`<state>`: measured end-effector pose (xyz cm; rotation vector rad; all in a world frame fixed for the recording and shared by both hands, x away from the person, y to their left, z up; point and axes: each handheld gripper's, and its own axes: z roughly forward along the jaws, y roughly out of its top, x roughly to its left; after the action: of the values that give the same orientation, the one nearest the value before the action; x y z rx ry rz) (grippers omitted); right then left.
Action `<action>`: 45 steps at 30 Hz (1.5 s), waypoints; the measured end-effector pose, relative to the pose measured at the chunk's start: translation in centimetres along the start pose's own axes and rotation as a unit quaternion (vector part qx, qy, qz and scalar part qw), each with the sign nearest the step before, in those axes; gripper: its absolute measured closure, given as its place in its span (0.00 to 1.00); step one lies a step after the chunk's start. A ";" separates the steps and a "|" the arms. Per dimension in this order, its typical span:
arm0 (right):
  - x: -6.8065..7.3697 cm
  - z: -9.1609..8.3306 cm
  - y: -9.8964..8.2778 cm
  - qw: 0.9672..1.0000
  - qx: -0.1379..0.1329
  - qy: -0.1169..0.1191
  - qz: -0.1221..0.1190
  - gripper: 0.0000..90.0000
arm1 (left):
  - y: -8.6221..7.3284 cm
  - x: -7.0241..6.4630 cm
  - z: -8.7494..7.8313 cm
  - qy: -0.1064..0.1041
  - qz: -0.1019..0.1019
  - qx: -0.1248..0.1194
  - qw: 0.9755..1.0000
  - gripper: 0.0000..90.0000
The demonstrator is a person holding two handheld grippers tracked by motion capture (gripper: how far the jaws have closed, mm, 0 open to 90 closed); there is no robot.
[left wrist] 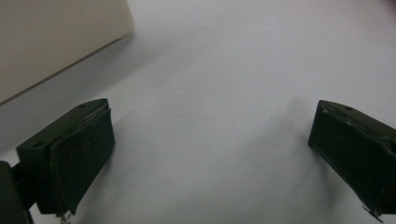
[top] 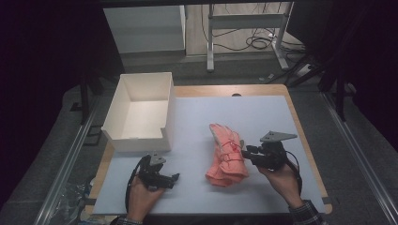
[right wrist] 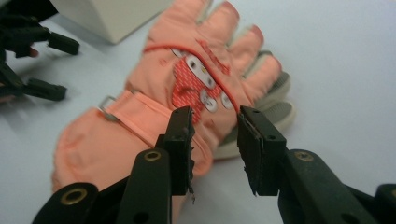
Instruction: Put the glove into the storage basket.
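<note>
- High view: a pair of padded pink gloves (top: pixel 226 154) lies stacked on the desk (top: pixel 263 117), right of centre, fingers toward twelve o'clock and cuffs toward six. The right tongs (top: pixel 245 151) sit at the gloves' three o'clock edge; the left tongs (top: pixel 174 177) rest well apart at the gloves' nine o'clock, below a white box (top: pixel 141 110).
- Left gripper view: the left tongs (left wrist: pixel 210 154) stand spread wide over bare desk, nothing between them (a corner of the box shows at ten o'clock).
- Right gripper view: the right tongs (right wrist: pixel 215 140) are partly spread just short of the gloves, pinching nothing. The gloves look soft, light and bulky, likely to sag and slide apart. The best hold, I judge, is across both stacked cuffs near the strap buckle (right wrist: pixel 108 105), where the fabric bunches.
</note>
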<state>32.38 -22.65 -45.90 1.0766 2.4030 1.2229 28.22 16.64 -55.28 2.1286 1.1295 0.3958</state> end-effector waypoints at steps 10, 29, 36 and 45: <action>-0.8 0.9 -4.2 0.999 0.042 0.009 0.012 0.93 | 0.0 0.0 0.0 0.000 0.002 0.002 1.000 0.00; 1.4 0.7 -5.4 0.997 0.046 0.058 0.002 0.93 | 0.0 0.0 -0.1 0.002 0.000 -0.002 1.000 0.01; 1.2 0.8 -5.3 0.997 0.047 0.055 0.005 0.91 | 2.4 -1.3 0.5 -0.036 -0.011 -0.009 0.999 0.08; 1.1 0.6 -5.6 0.998 0.045 0.051 0.006 0.90 | 6.5 -5.1 3.9 -0.062 0.051 -0.006 0.997 0.08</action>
<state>29.09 -23.62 -50.45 1.0803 2.5547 1.2115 31.37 8.34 -53.31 2.1744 0.9498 0.3099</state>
